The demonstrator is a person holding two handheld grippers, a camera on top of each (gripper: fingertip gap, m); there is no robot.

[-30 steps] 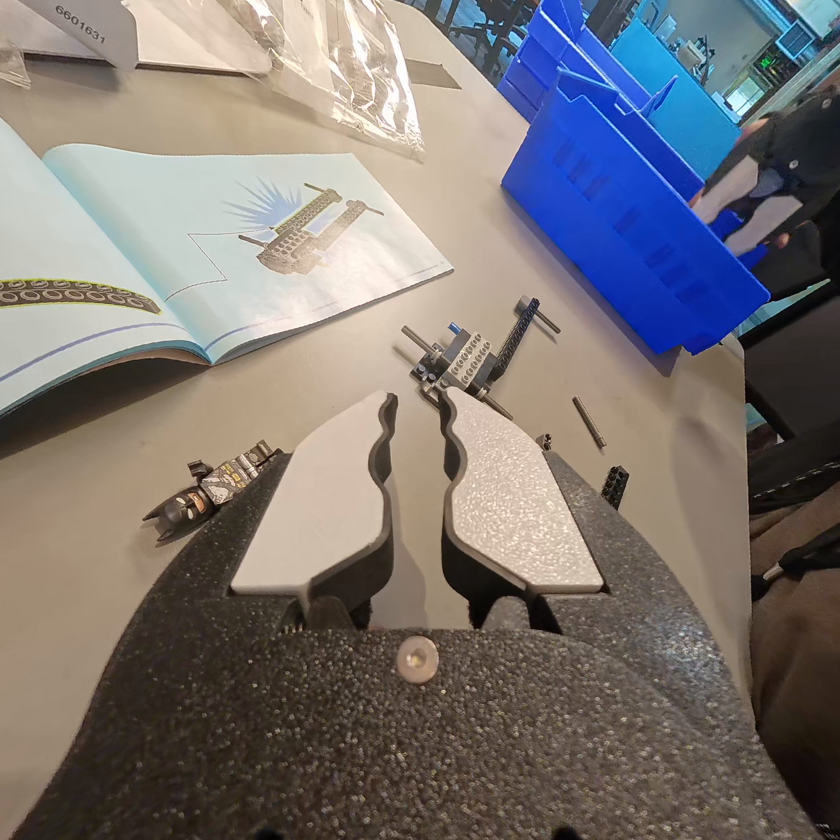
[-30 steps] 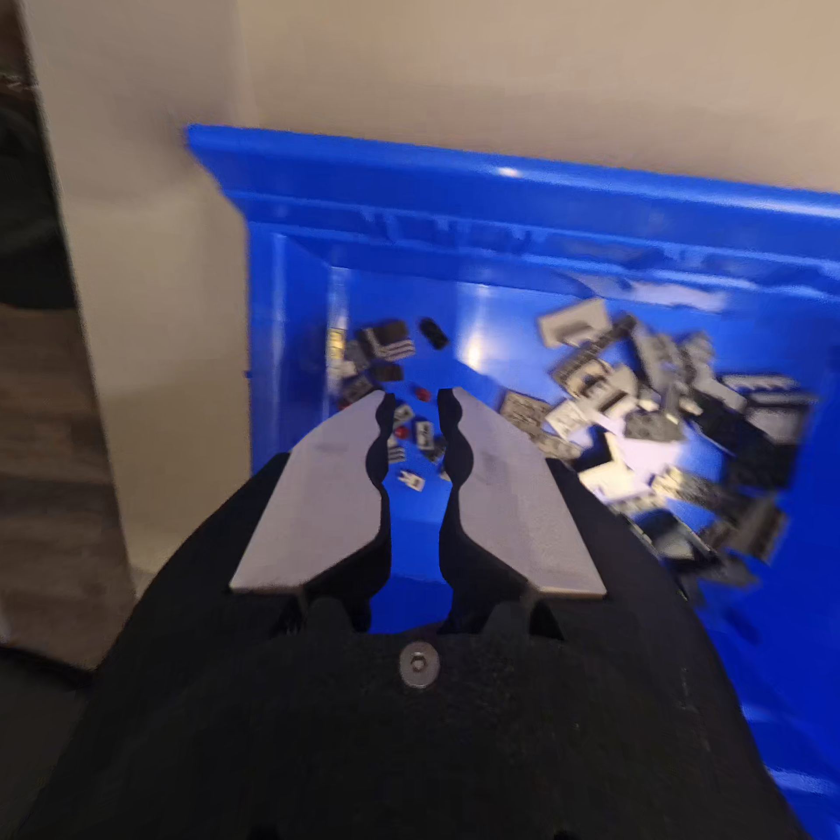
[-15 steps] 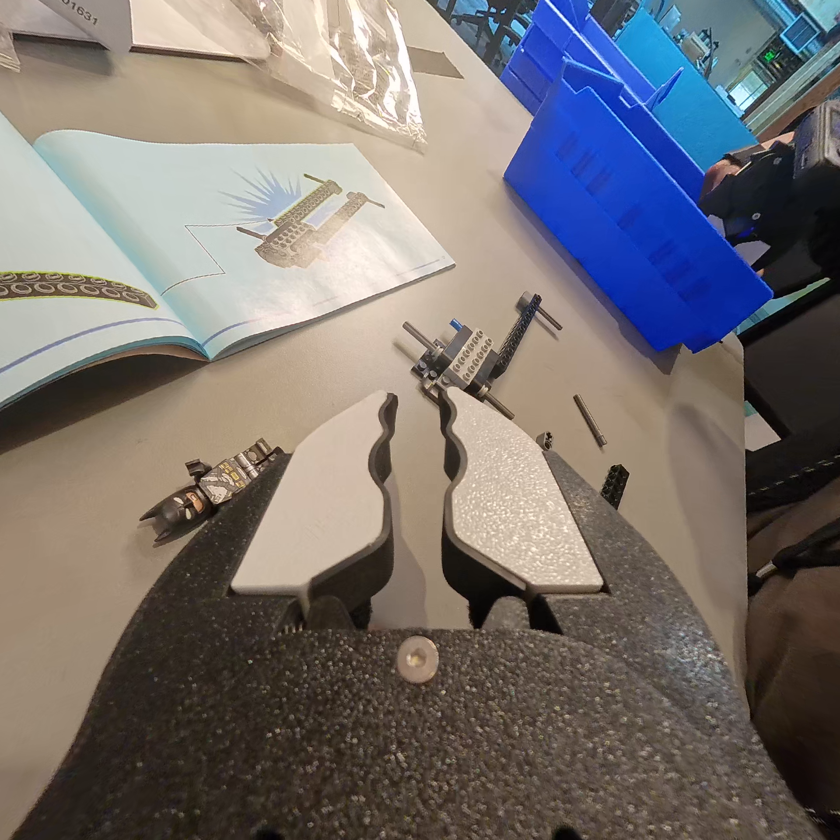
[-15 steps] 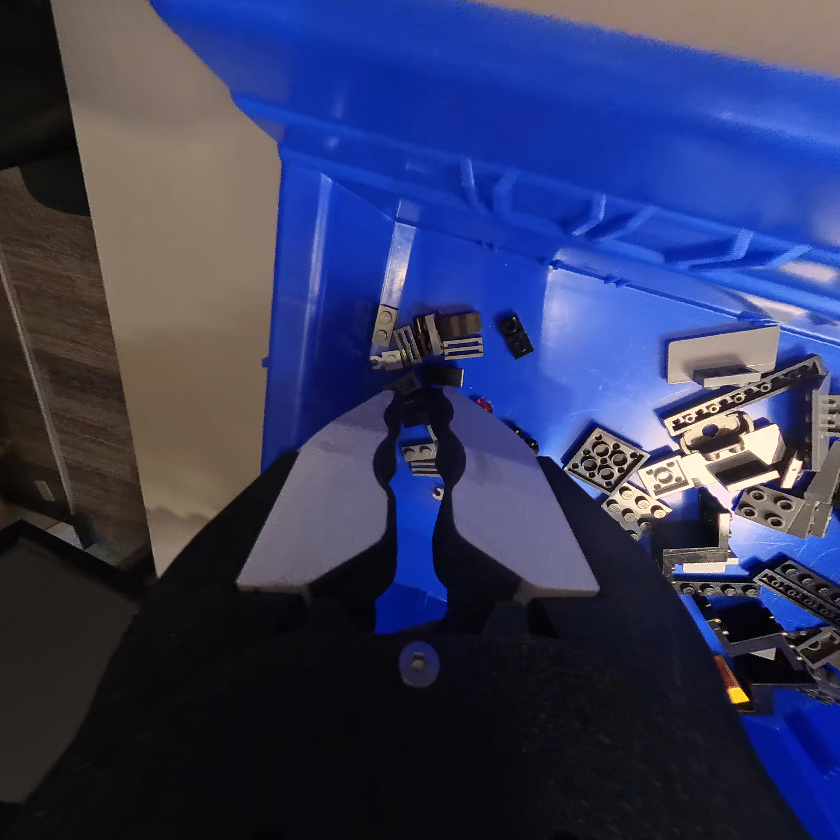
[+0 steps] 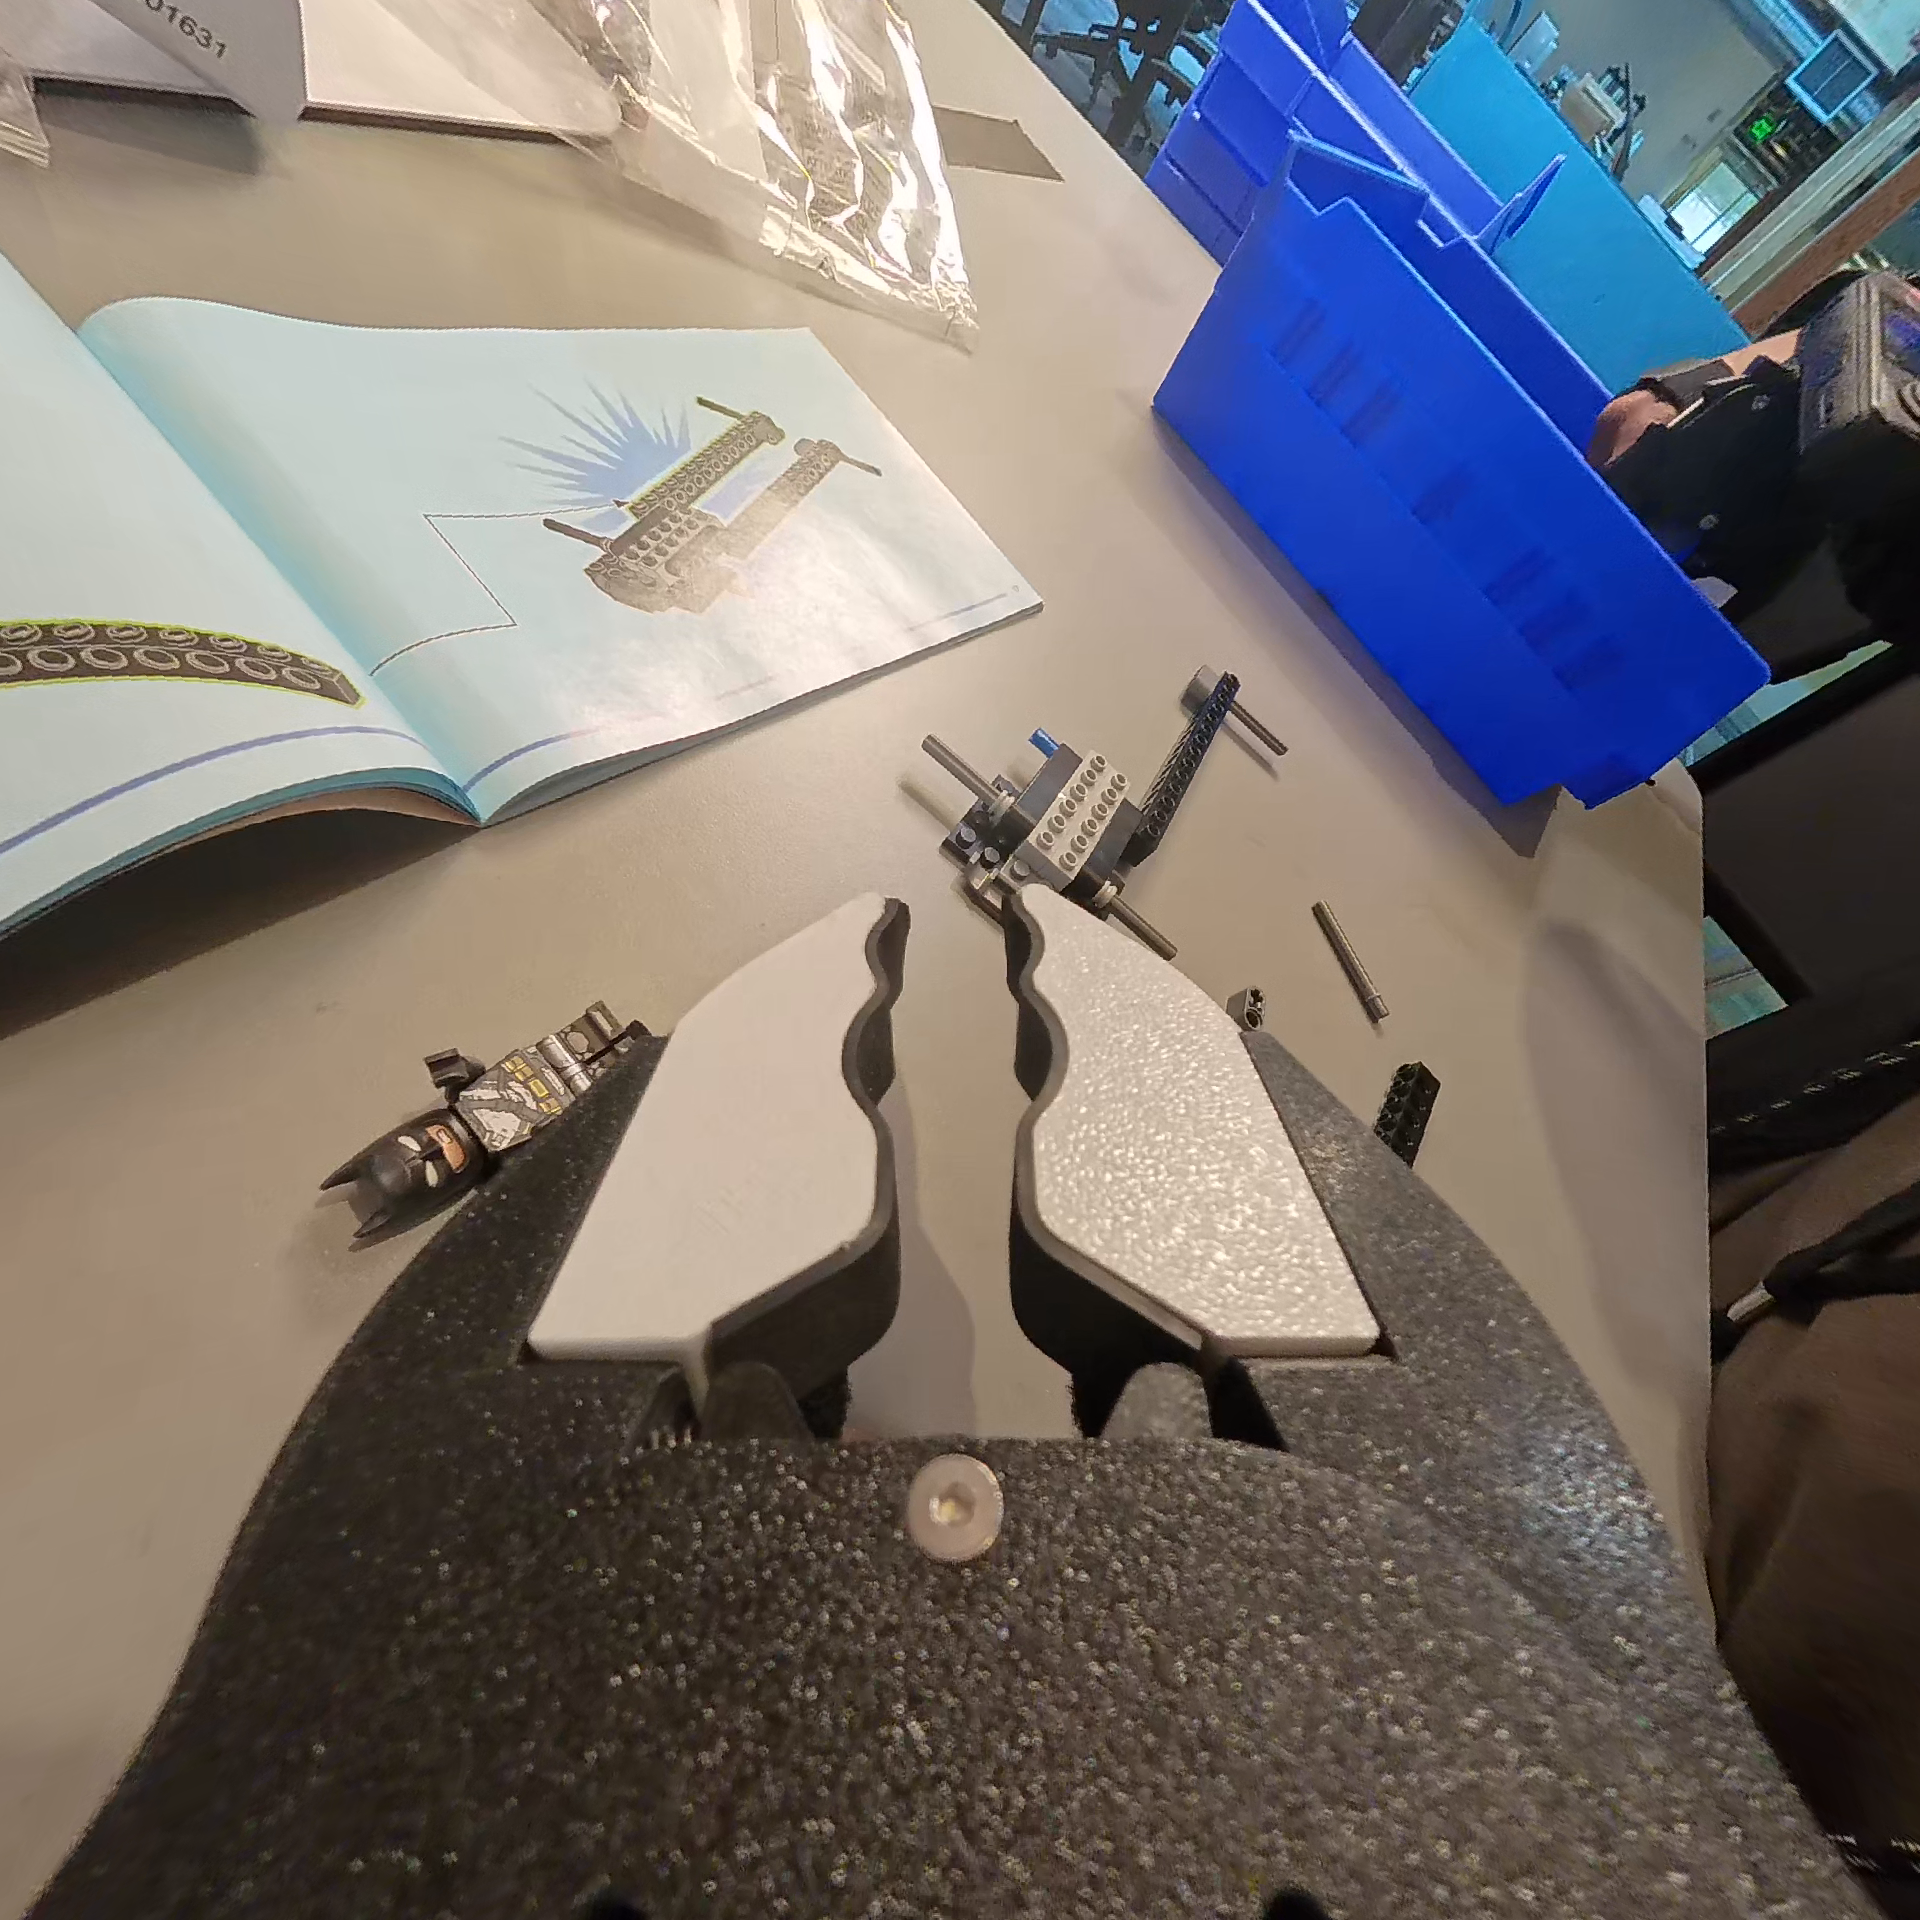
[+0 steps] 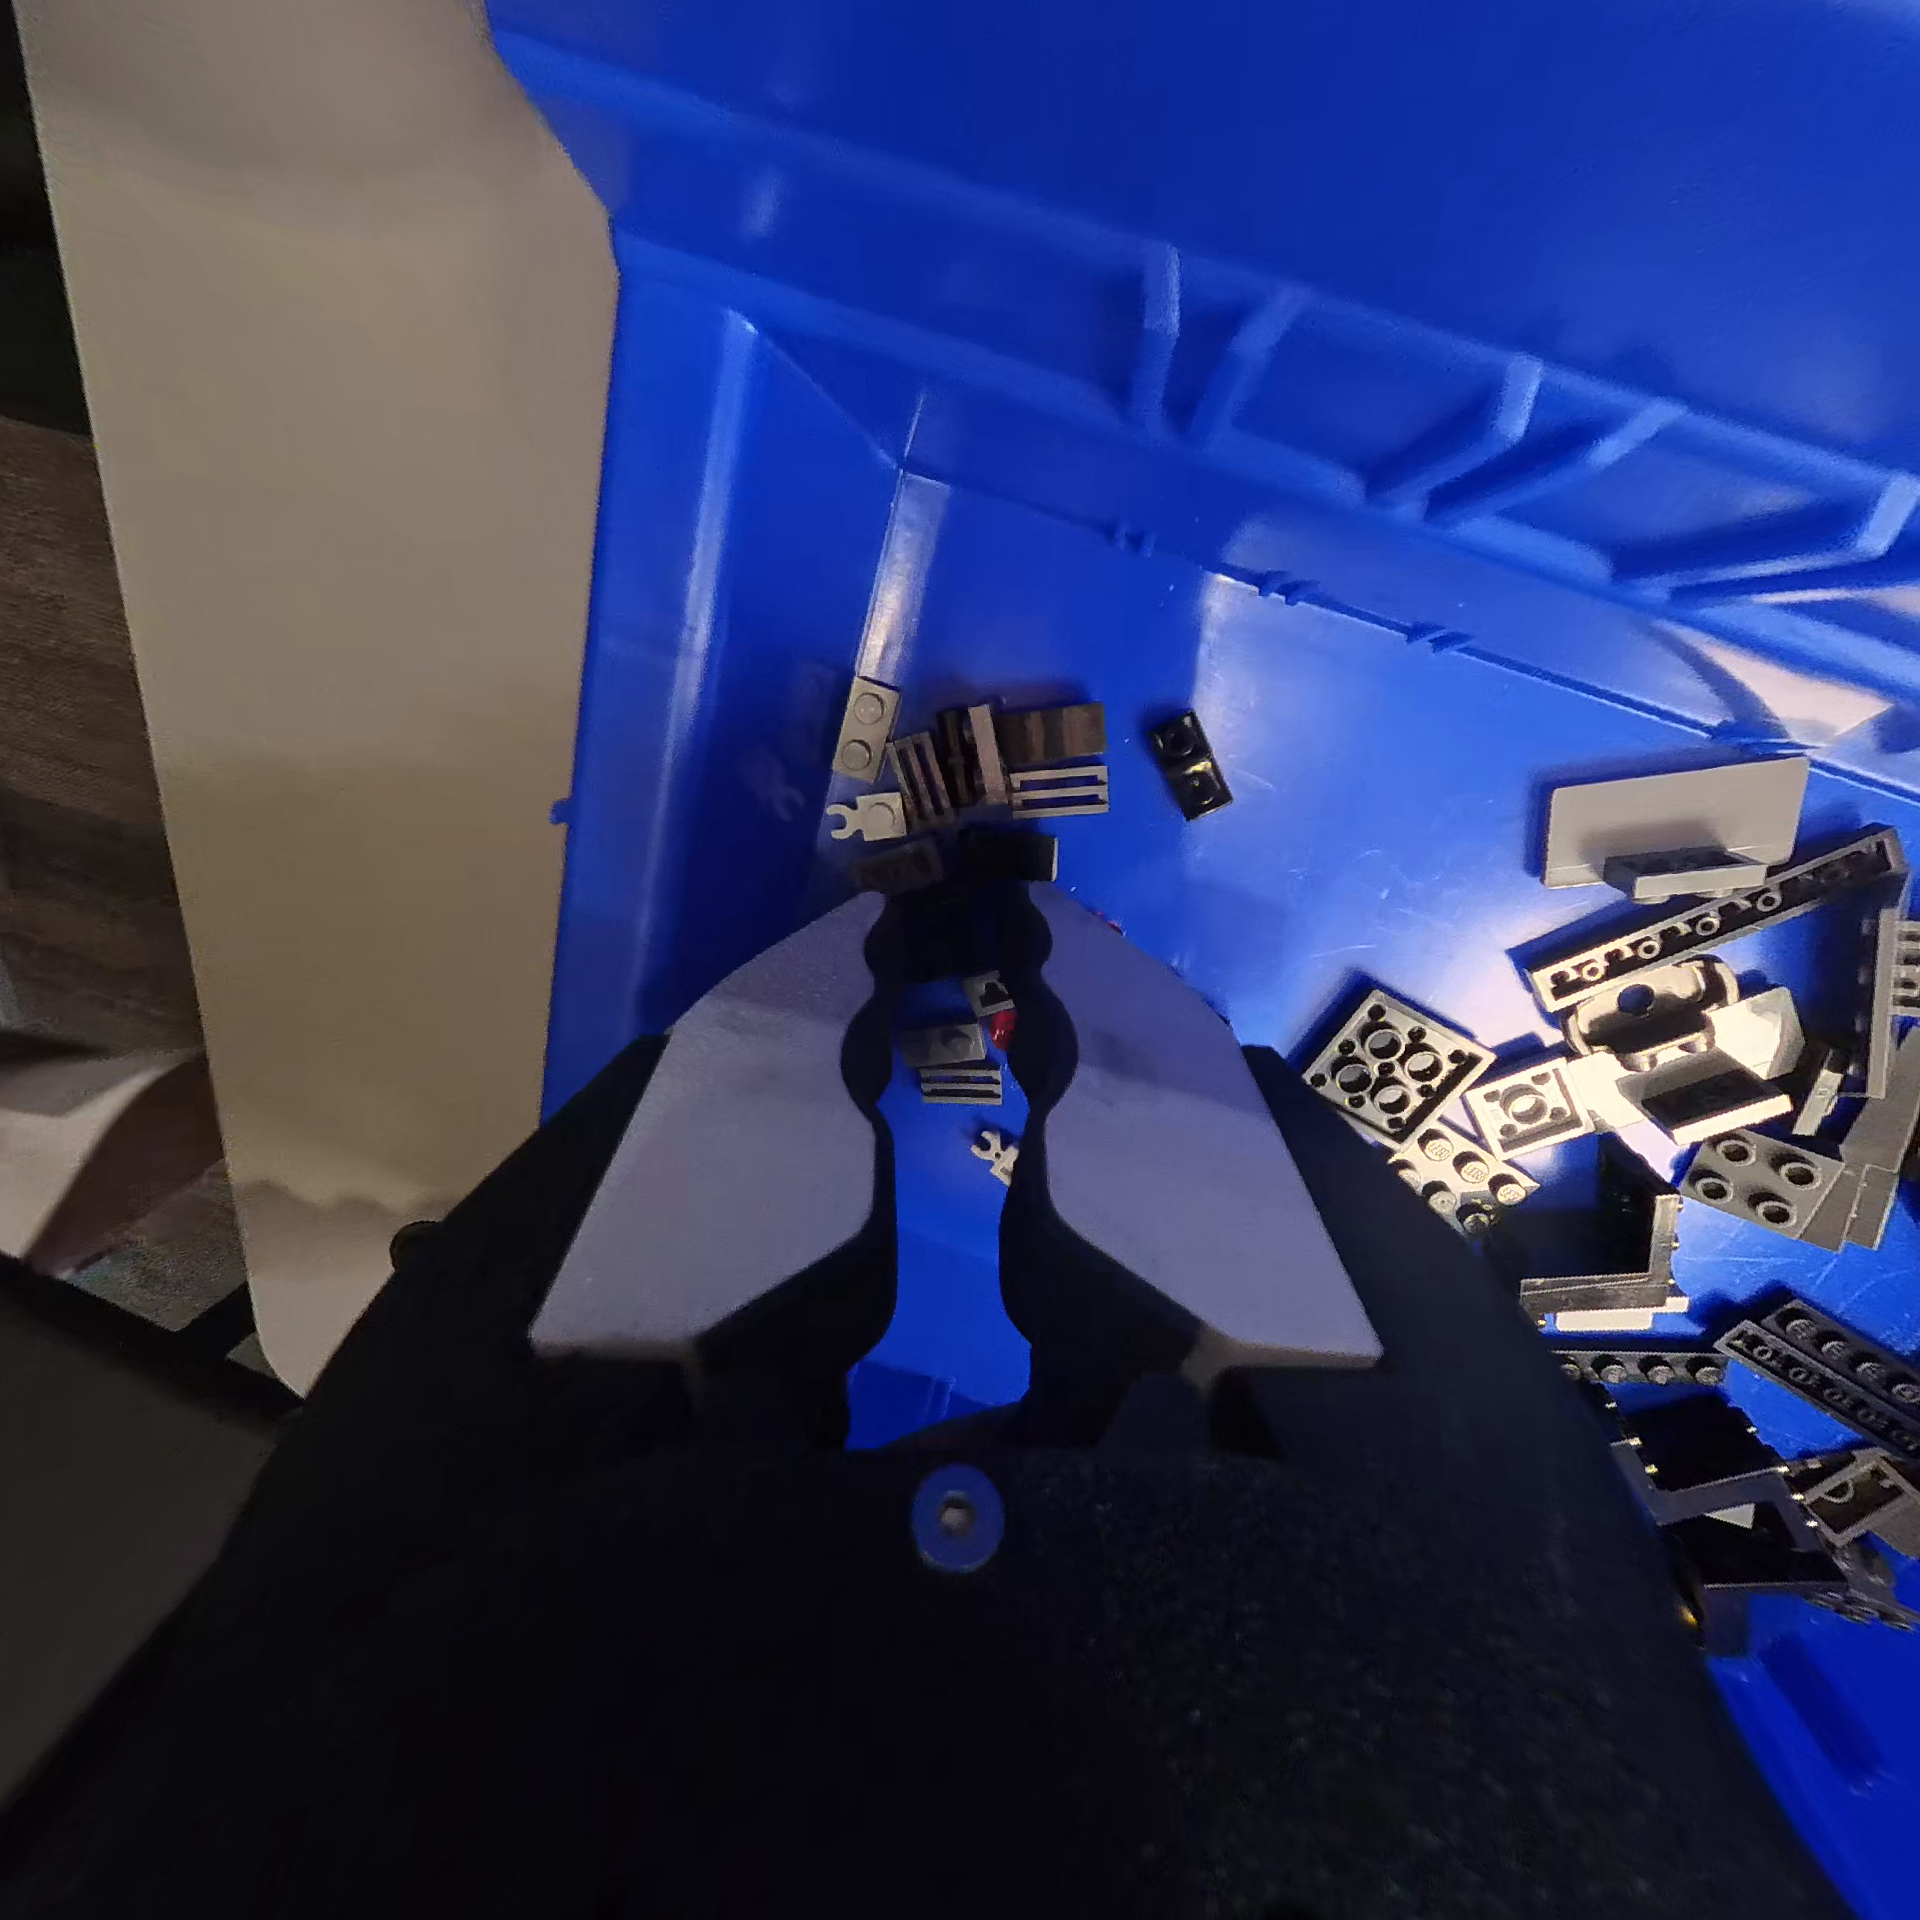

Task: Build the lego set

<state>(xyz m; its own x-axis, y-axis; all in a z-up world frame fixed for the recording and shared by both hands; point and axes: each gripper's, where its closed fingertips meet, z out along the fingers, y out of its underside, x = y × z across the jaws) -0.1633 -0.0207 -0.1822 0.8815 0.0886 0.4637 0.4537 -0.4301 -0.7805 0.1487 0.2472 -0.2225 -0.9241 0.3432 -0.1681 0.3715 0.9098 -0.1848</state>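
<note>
Left wrist view: the left gripper hovers with jaws apart and bare, just short of a small brick assembly on the grey table, near an open booklet. Right wrist view: the right gripper reaches into a blue bin of loose bricks; something dark sits at its tips, but whether it is gripped cannot be told.

Both the left gripper and the right gripper have speckled black bodies, pale grey wavy-edged fingers with black inner pads, and one silver screw
</note>
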